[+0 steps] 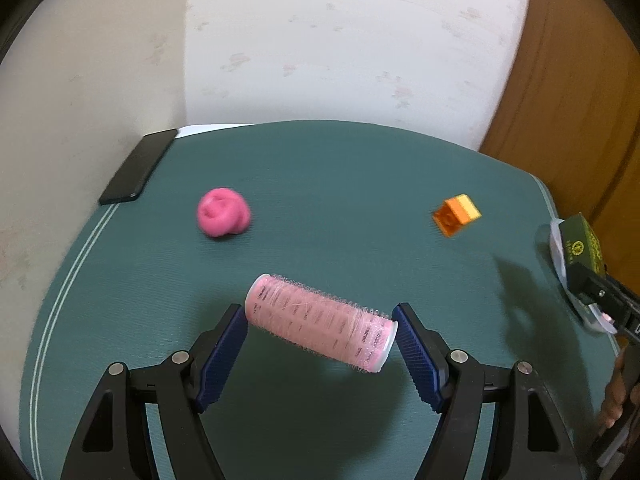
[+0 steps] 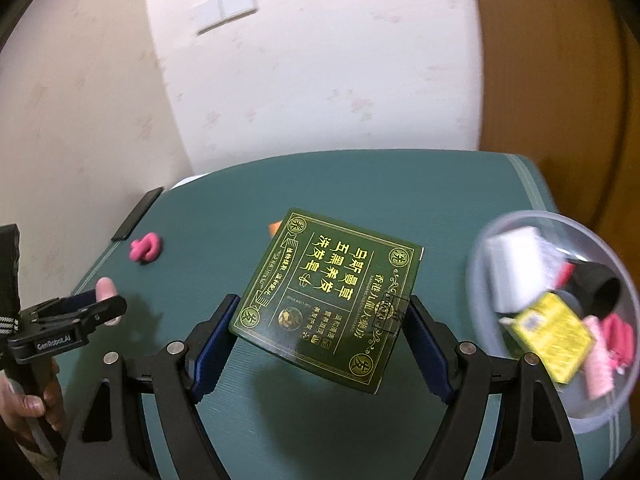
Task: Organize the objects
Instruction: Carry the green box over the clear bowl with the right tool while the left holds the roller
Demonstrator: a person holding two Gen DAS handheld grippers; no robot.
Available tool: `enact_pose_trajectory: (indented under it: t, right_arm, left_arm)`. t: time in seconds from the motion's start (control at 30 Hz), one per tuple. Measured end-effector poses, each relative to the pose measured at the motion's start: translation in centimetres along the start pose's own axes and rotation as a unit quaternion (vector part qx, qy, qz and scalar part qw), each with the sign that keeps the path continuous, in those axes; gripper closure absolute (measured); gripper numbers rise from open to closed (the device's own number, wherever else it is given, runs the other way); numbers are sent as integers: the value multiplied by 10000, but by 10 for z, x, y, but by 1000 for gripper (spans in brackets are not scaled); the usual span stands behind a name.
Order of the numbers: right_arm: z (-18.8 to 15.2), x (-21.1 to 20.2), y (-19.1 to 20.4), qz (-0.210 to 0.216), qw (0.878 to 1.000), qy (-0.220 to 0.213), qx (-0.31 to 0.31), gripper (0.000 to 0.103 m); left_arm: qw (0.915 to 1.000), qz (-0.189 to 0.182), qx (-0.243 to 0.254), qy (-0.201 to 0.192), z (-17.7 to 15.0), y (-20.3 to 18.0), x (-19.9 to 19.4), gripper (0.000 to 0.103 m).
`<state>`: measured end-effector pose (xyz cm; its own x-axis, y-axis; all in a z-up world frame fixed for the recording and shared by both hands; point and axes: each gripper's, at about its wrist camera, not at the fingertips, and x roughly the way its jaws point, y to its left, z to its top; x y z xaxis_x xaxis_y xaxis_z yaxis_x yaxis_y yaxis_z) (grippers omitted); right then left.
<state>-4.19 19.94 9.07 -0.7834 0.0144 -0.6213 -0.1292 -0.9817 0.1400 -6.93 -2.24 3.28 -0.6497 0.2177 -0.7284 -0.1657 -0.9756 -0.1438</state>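
Observation:
My left gripper (image 1: 320,324) is shut on a pink hair roller (image 1: 320,326), held end to end between the blue pads above the green mat (image 1: 320,184). My right gripper (image 2: 324,320) is shut on a flat dark green box with gold lettering (image 2: 328,300), held above the mat. A pink clay lump (image 1: 223,218) lies on the mat at the left; it also shows in the right wrist view (image 2: 146,252). An orange and yellow block (image 1: 456,214) lies on the mat at the right. In the left wrist view the right gripper and the green box (image 1: 580,246) show at the right edge.
A clear bowl (image 2: 496,232) at the mat's right edge holds a white cup, a yellow box, a black cylinder and pink items. A black phone (image 1: 138,168) lies at the mat's far left edge. Walls stand behind the table; a wooden door is at the right.

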Motion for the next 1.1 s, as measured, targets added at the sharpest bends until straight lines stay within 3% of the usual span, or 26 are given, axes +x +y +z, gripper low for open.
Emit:
enact_pose_trajectory:
  t: [0.57, 1.1]
  right_arm:
    - [-18, -62, -128, -981, 9918, -364, 732, 22]
    - [-27, -64, -175, -1190, 9906, -216, 643, 22]
  left_arm:
    - [9974, -393, 604, 14, 11, -85, 0, 25]
    - [9904, -585, 1250, 58, 14, -169, 7, 25]
